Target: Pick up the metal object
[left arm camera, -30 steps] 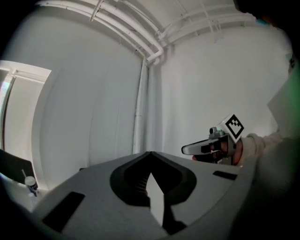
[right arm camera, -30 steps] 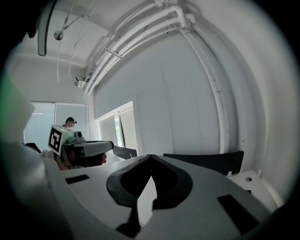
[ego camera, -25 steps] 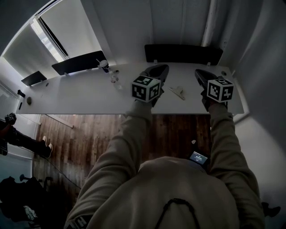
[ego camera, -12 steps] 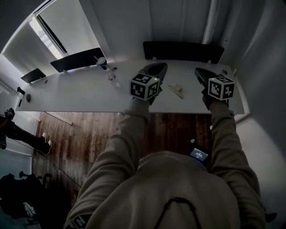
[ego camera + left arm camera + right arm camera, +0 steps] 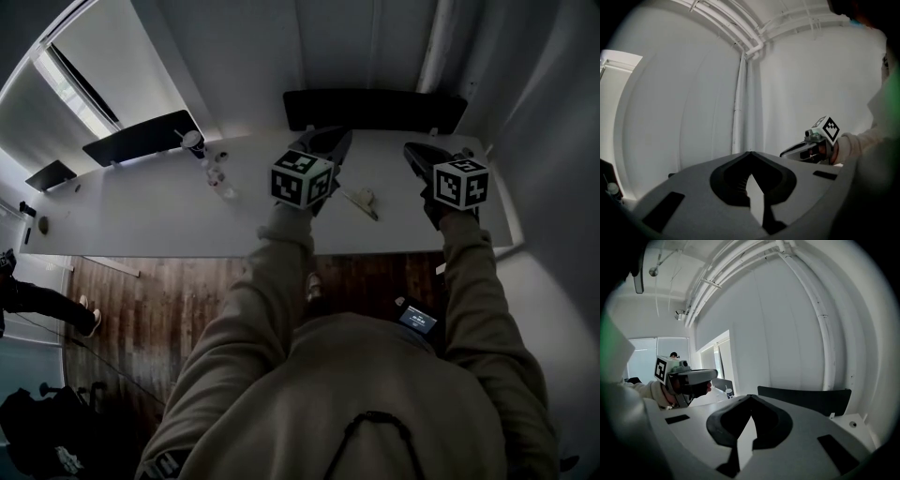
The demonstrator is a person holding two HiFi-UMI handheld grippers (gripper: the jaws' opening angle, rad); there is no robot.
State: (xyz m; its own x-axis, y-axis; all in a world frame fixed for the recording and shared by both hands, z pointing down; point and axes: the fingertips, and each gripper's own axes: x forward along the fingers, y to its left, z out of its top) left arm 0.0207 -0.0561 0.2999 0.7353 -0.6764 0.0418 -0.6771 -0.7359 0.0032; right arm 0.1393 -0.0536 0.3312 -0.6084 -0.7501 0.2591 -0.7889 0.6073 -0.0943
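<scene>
A long white tabletop (image 5: 141, 206) runs across the head view, with a dark panel (image 5: 375, 108) standing along its far edge and wooden floor showing on the near side. The person holds both grippers above the right part of the tabletop. The left gripper (image 5: 333, 141) points toward the far panel; in its own view its jaws meet at the tips with nothing between them. The right gripper (image 5: 417, 152) is held well apart to the right, and its jaws are likewise closed together and empty. A cup (image 5: 193, 142) stands near the far edge further left. The metal object (image 5: 360, 201), thin and pale, lies flat on the tabletop between the two grippers, nearer the left one and touched by neither.
</scene>
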